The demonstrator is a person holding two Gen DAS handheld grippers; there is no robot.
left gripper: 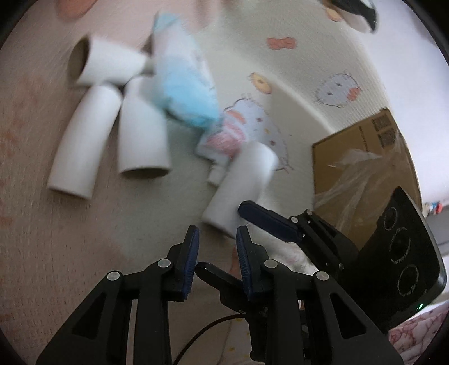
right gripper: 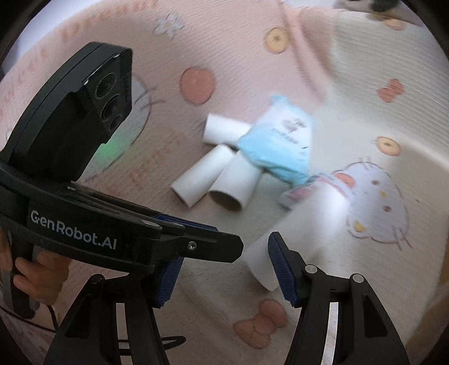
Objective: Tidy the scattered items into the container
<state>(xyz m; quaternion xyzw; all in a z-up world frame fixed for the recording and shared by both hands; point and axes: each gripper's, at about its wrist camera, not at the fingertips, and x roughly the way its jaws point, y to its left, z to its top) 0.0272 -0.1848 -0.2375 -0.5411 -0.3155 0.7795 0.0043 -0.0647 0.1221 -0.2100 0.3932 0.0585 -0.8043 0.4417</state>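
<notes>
Several white cardboard tubes lie on a patterned bed cover. Three tubes (left gripper: 92, 64) cluster at upper left beside a blue and white packet (left gripper: 182, 81). A nearer tube (left gripper: 241, 188) lies just ahead of both grippers. My left gripper (left gripper: 217, 247) is open and empty, just short of that tube. My right gripper (right gripper: 224, 269) is open, its right finger (right gripper: 280, 264) in front of the near tube (right gripper: 306, 224). In the left view the right gripper's finger (left gripper: 266, 219) touches the tube's lower end. A cardboard box (left gripper: 362, 157) with a plastic liner stands at right.
The bed cover (right gripper: 280, 70) has cartoon prints and a raised fold at right. The left gripper's body (right gripper: 84, 196) and the hand holding it fill the lower left of the right wrist view. A dark object (left gripper: 362, 11) lies at the far top right.
</notes>
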